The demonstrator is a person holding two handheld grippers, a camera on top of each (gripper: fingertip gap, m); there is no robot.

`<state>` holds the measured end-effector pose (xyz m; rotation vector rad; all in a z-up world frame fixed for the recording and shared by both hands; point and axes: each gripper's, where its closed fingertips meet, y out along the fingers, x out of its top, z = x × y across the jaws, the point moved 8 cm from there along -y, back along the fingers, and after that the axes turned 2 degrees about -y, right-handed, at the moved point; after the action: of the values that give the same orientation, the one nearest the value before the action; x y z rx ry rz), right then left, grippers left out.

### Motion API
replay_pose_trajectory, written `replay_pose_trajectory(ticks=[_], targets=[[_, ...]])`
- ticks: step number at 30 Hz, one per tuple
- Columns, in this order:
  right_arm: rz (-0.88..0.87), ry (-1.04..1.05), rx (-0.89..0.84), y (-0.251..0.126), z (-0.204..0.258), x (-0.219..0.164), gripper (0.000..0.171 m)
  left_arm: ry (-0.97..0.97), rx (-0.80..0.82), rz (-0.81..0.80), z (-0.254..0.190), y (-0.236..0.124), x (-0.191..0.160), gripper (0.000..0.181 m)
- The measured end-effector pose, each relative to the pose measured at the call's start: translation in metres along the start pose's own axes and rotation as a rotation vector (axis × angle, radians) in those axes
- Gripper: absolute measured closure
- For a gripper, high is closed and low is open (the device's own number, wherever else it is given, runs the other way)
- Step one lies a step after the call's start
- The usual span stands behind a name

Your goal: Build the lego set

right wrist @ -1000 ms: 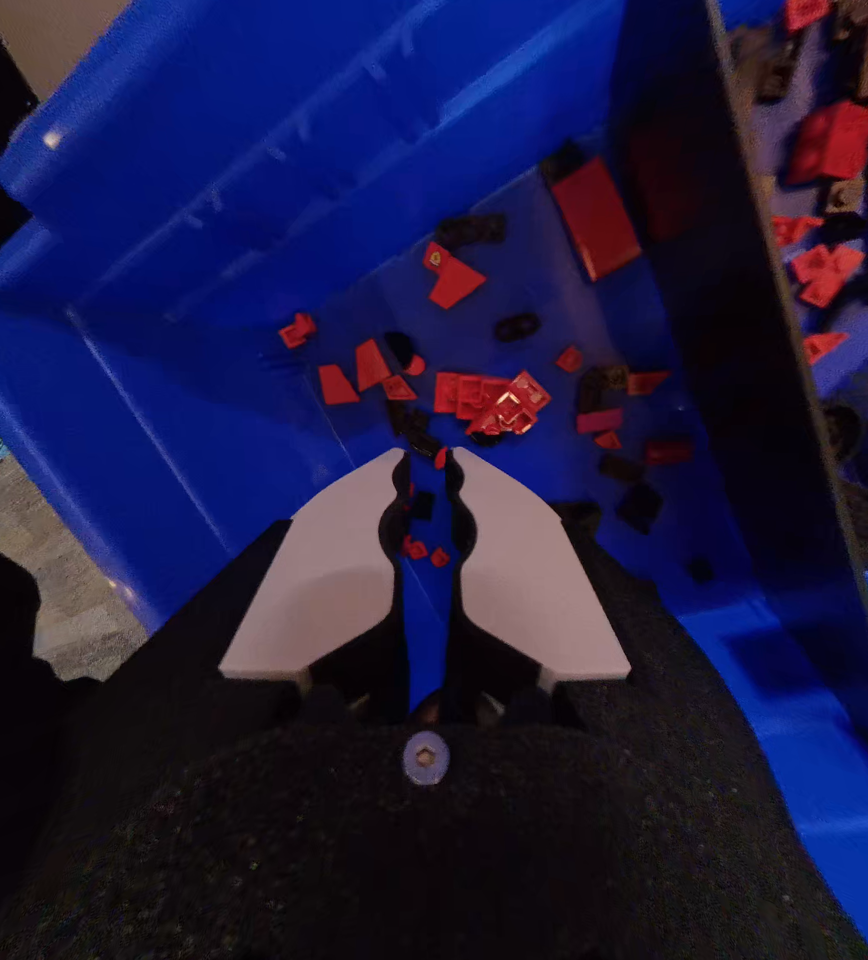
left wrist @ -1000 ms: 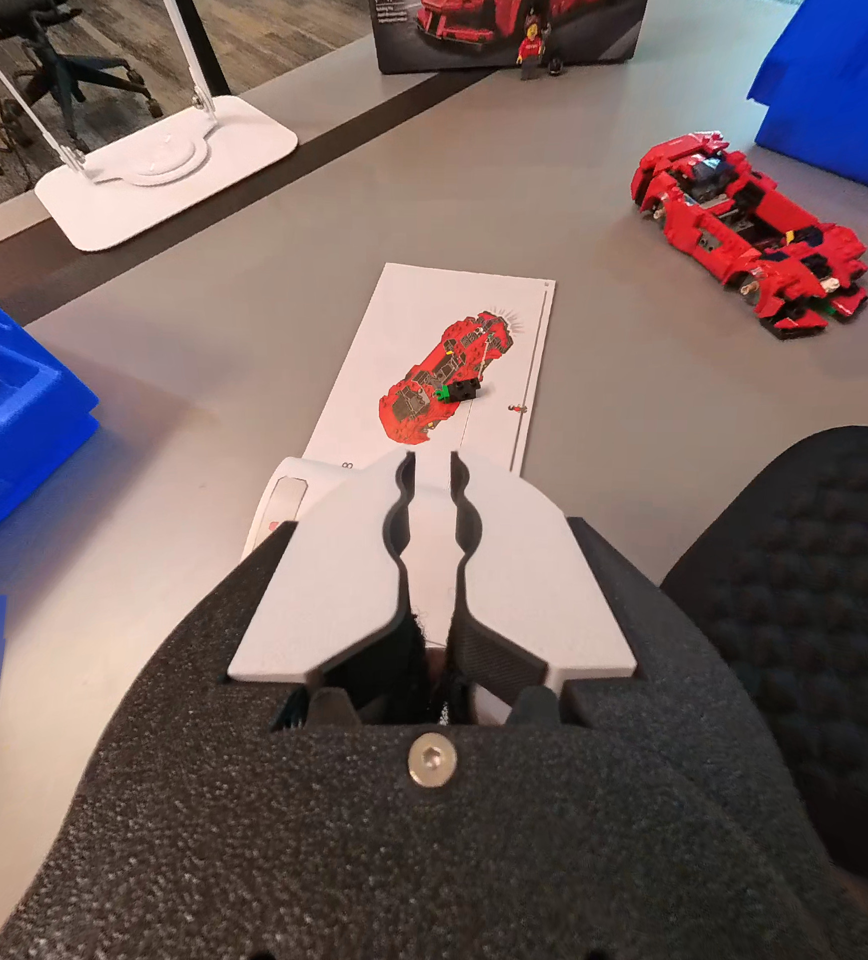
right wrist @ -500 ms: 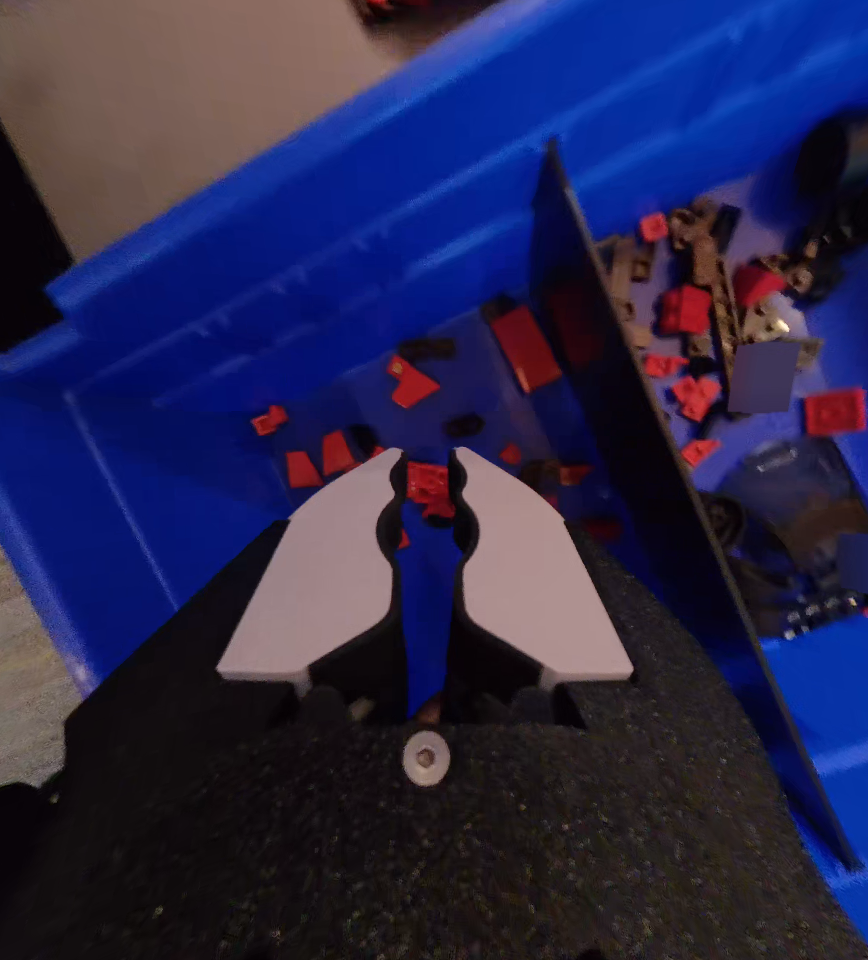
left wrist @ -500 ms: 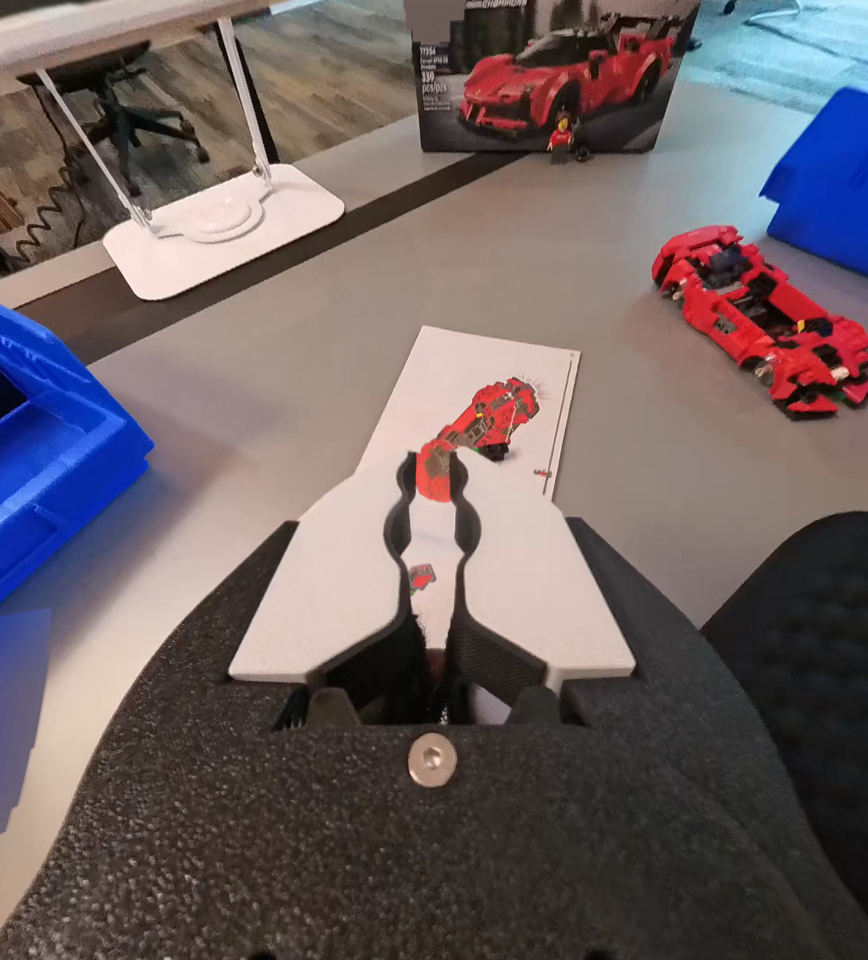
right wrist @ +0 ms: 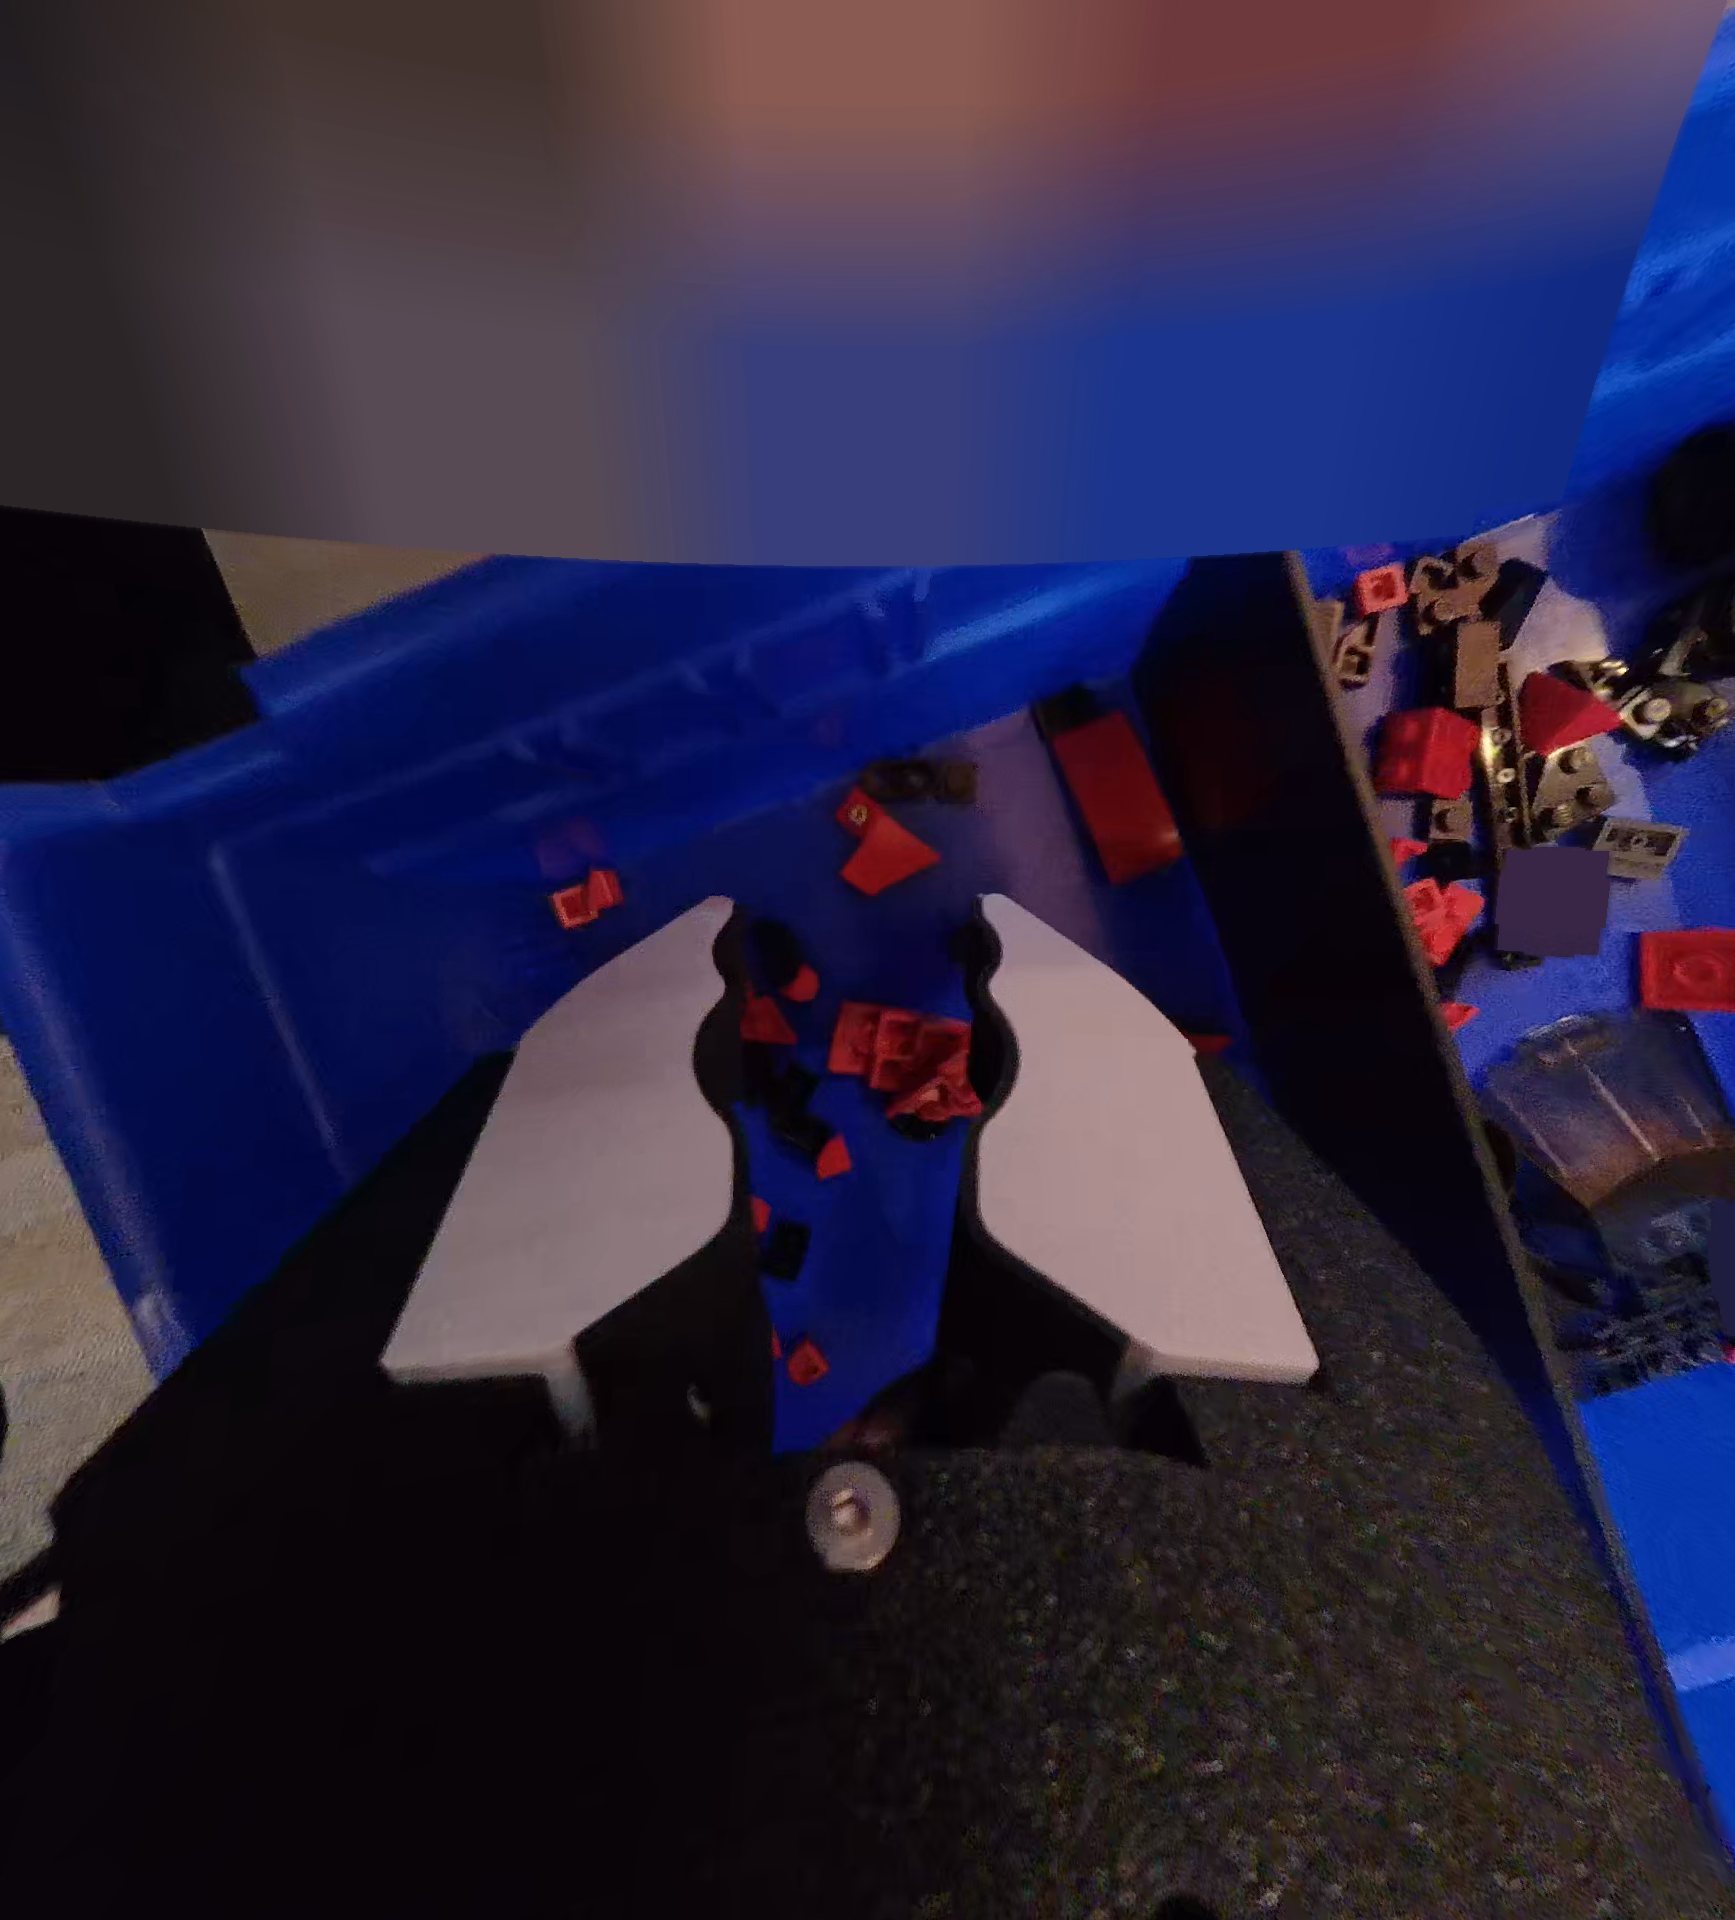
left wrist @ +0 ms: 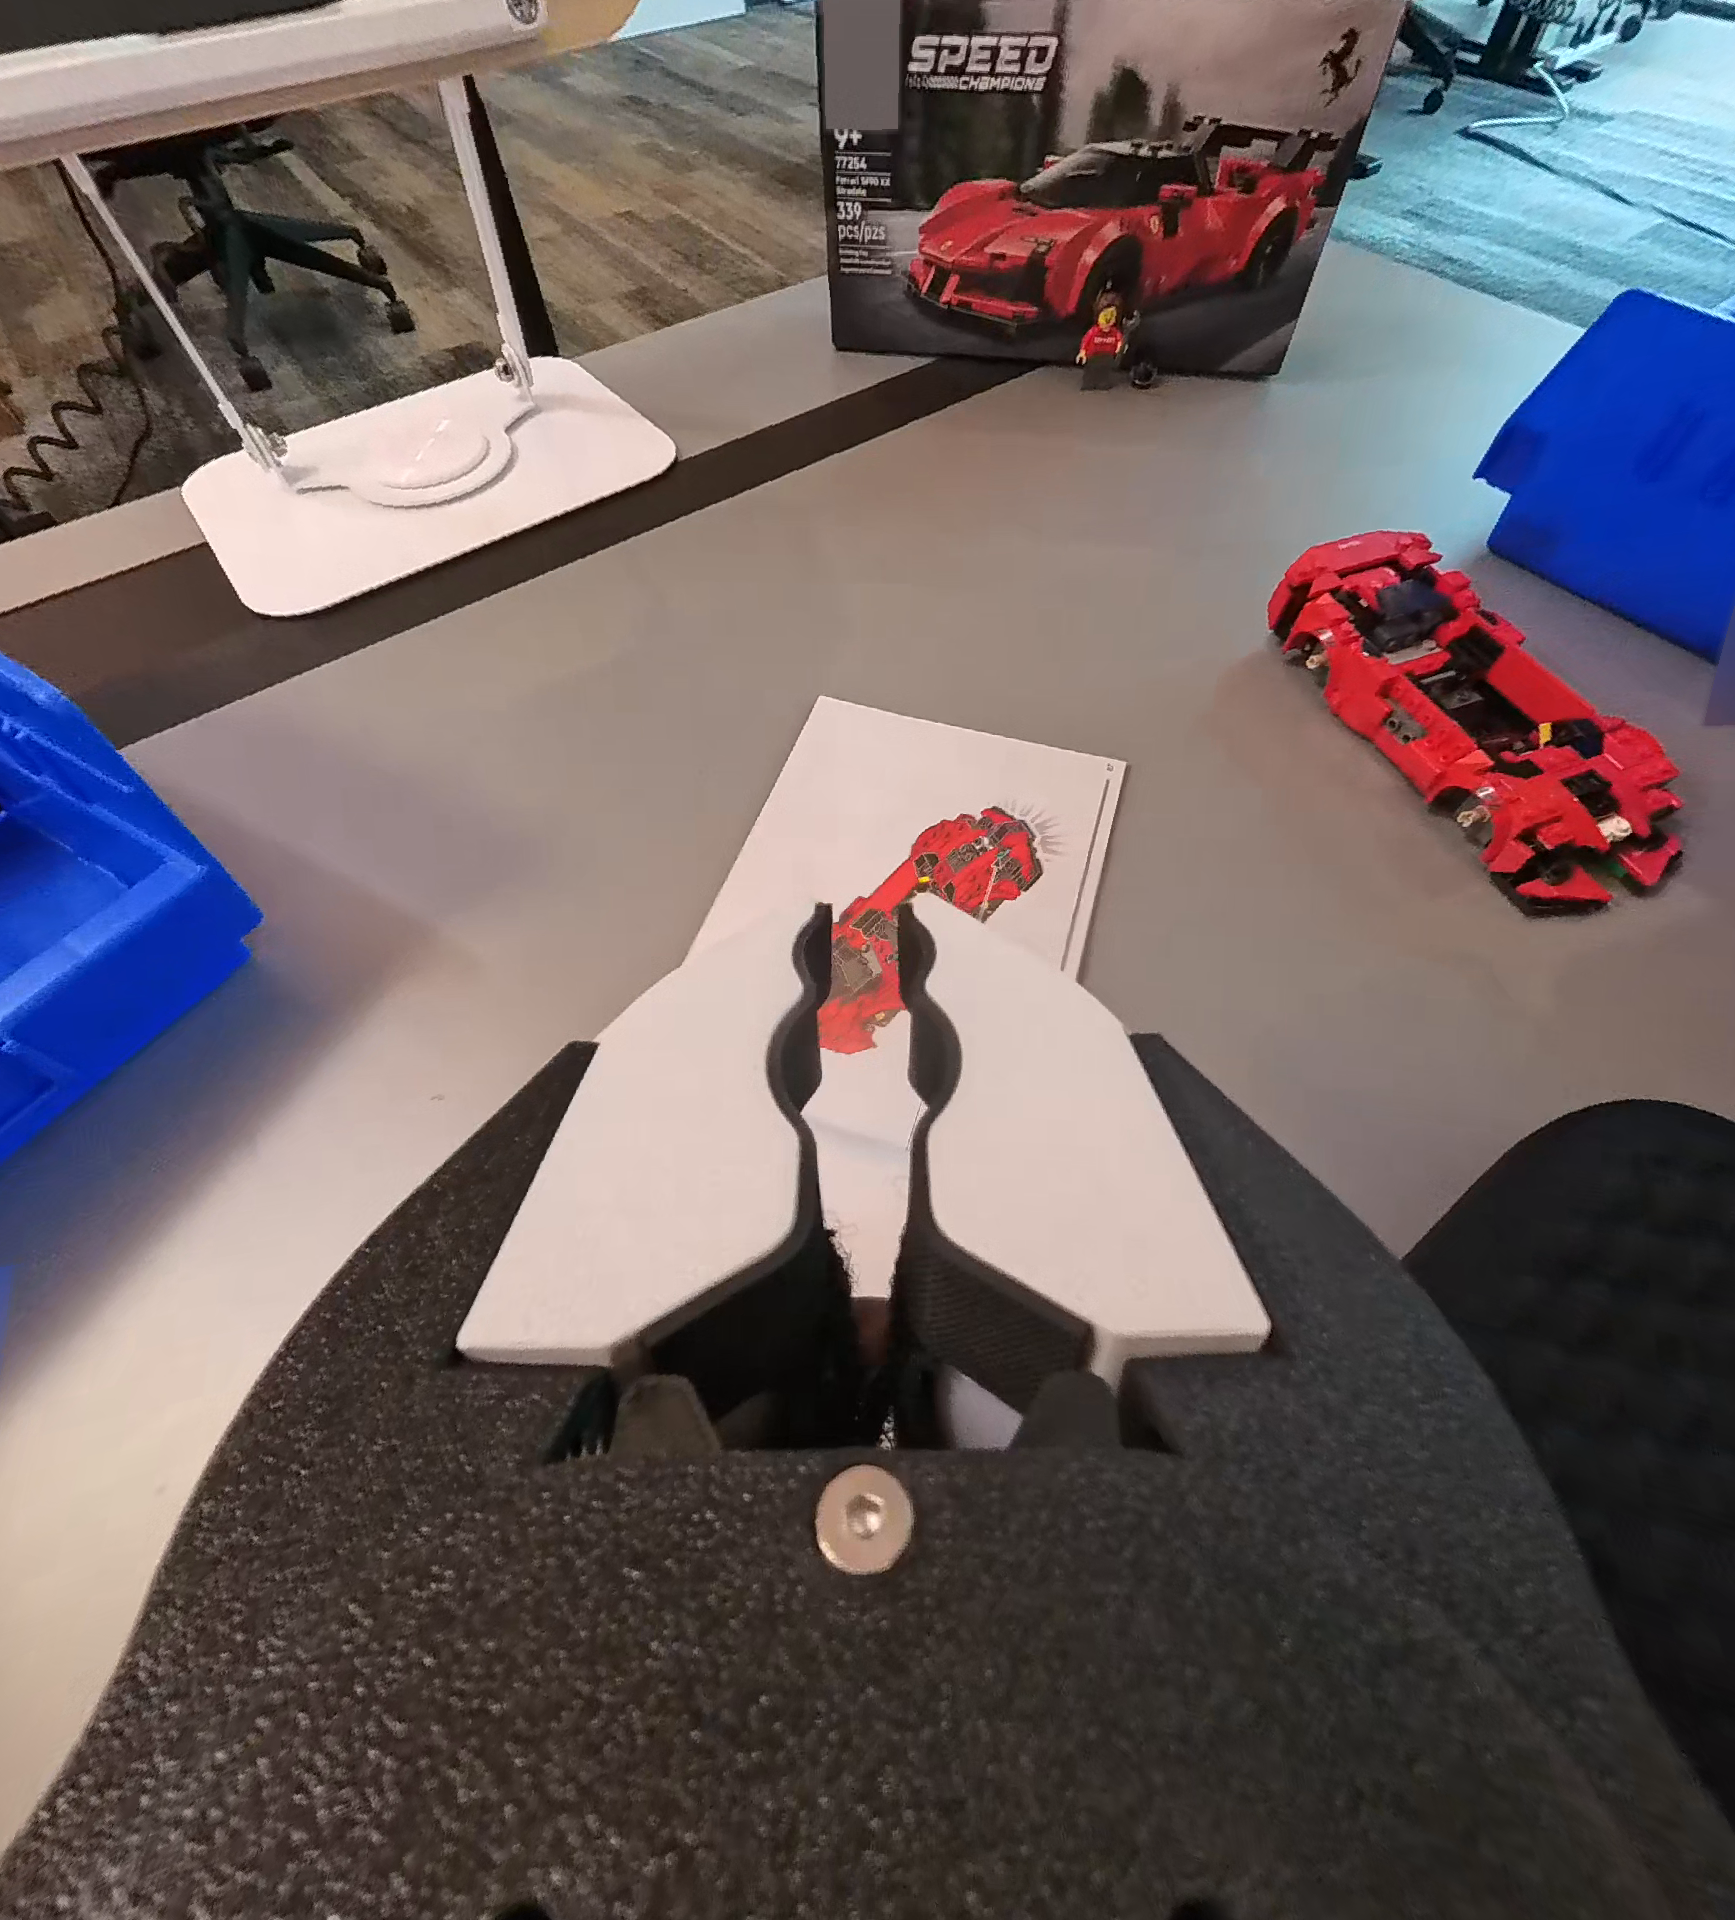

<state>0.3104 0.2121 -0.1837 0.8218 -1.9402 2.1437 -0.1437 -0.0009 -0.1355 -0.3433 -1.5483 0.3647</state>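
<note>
In the left wrist view, a part-built red Lego car [left wrist: 1465, 717] sits on the grey table at the right. An instruction sheet [left wrist: 946, 790] lies just ahead of my left gripper [left wrist: 863, 914], which is shut, empty and held above the sheet. In the right wrist view, my right gripper [right wrist: 858, 914] is open and empty above the left compartment of a blue bin [right wrist: 323, 883]. Small red and black pieces [right wrist: 904, 1049] lie on the bin floor between the fingers. A dark divider [right wrist: 1362, 935] separates a right compartment with more red, black and grey pieces [right wrist: 1445, 748].
The set's box [left wrist: 1081, 177] with a minifigure [left wrist: 1102, 338] in front stands at the table's far edge. A white lamp base [left wrist: 427, 478] is far left. Blue bins sit at the left [left wrist: 32, 914] and right [left wrist: 1652, 457]. A black textured object [left wrist: 1621, 1299] is near right.
My left gripper has drawn back and tilted up, bringing the box into view. My right gripper has lifted away from the bin floor and its fingers have opened wider.
</note>
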Motion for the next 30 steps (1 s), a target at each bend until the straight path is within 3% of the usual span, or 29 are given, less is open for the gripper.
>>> replay_pose_trajectory(ticks=[1, 8, 12, 15, 17, 19, 30], targets=[[-0.011, 0.008, -0.01, -0.001, -0.001, 0.0, 0.132, 0.001, -0.001, 0.001, -0.001, 0.001, -0.001, 0.17], [0.044, 0.069, -0.106, -0.014, -0.009, -0.003, 0.166, -0.006, -0.018, -0.007, 0.001, 0.003, -0.007, 0.17], [0.187, 0.311, -0.342, -0.033, -0.024, -0.022, 0.167, -0.023, -0.037, -0.046, 0.006, 0.0, -0.009, 0.174], [0.252, 0.479, -0.508, -0.04, -0.029, -0.039, 0.153, -0.069, -0.072, -0.125, 0.009, -0.005, -0.008, 0.178], [0.272, 0.559, -0.589, -0.041, -0.03, -0.048, 0.167, -0.111, -0.107, -0.163, 0.01, -0.008, -0.008, 0.18], [0.338, 0.577, -0.678, -0.043, -0.035, -0.054, 0.171, -0.127, -0.126, -0.181, 0.013, -0.01, -0.009, 0.18], [0.511, 0.59, -0.664, -0.018, -0.068, -0.067, 0.171, 0.026, -0.132, -0.237, 0.022, -0.025, -0.025, 0.175]])
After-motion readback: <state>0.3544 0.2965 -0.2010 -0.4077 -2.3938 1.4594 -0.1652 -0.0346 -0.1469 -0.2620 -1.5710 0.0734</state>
